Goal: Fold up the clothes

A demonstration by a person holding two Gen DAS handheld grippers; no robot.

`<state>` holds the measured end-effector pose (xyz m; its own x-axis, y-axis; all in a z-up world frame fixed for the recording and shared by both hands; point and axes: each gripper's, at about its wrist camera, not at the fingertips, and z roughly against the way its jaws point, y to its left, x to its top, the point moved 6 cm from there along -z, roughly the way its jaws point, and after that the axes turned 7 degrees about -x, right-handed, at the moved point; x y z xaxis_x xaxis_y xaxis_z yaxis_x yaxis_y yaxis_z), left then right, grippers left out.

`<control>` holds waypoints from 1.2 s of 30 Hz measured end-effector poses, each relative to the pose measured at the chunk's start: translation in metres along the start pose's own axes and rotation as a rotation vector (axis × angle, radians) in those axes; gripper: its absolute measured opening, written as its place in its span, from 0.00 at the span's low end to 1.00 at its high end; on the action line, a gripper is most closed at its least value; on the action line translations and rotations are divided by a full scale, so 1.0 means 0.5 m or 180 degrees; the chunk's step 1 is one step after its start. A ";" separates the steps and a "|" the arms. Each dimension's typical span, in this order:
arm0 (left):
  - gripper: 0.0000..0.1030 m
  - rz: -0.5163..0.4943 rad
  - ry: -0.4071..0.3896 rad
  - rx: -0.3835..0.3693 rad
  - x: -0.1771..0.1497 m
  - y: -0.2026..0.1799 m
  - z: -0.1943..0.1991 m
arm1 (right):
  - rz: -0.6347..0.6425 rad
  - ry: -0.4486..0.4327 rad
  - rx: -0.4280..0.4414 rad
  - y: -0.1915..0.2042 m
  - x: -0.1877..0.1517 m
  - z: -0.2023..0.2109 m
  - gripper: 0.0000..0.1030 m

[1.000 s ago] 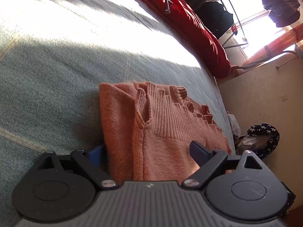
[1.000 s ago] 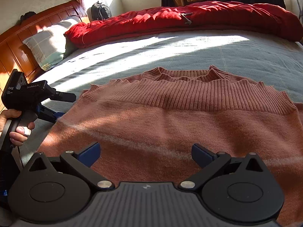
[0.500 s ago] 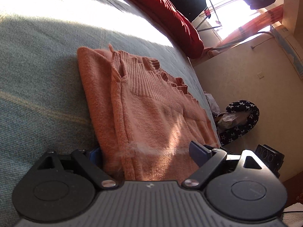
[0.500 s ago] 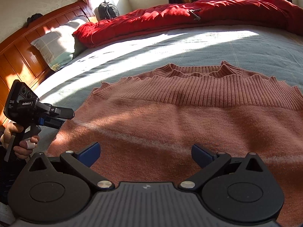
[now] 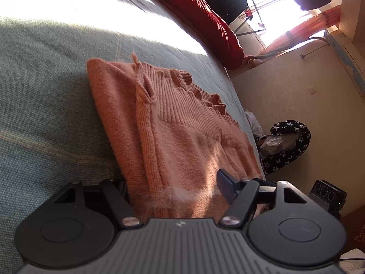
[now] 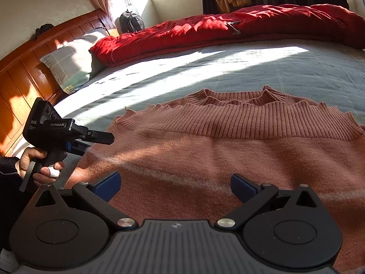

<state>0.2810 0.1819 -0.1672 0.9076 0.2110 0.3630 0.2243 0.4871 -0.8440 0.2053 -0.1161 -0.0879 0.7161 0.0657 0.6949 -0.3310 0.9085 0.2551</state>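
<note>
- The pink sweater (image 6: pixel 228 150) lies flat on the bed (image 6: pixel 228 68), already doubled over, directly ahead of the right gripper (image 6: pixel 175 186), whose jaws are spread wide and hold nothing.
- The left gripper (image 5: pixel 173 188) straddles the sweater's near side edge, jaws apart; whether it pinches the knit I cannot tell.
- To fold well, probably catch both layers at the edge and lift evenly.
- The left gripper's left finger is hidden behind fabric.

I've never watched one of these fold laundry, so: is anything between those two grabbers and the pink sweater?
Nothing visible is. The left gripper sits at the edge of the sweater, one finger above the knit and one below; the right gripper hangs open just over it. Only bedspread surrounds it.
</note>
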 end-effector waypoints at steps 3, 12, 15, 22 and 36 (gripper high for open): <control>0.41 0.0129 0.0010 0.0013 0.006 0.024 -0.001 | -0.0079 0.0055 0.0023 -0.008 -0.008 -0.010 1.00; 0.38 0.0135 -0.0030 0.0020 0.005 0.040 -0.012 | -0.0124 0.0072 -0.0013 -0.012 -0.014 -0.014 1.00; 0.37 0.0184 -0.0036 -0.0036 0.009 0.045 -0.018 | -0.0134 0.0083 -0.0005 -0.012 -0.015 -0.017 1.00; 0.31 0.0201 0.0001 -0.0026 0.016 0.047 -0.029 | -0.0101 0.0126 0.0007 0.002 -0.022 -0.023 1.00; 0.28 0.0016 0.0028 0.0246 0.012 0.036 -0.034 | -0.0179 0.0165 0.0129 0.000 0.034 -0.097 1.00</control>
<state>0.2966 0.1777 -0.1869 0.9118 0.2063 0.3552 0.1921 0.5501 -0.8127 0.2474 -0.0947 -0.1087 0.7648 0.0372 0.6432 -0.3130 0.8940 0.3205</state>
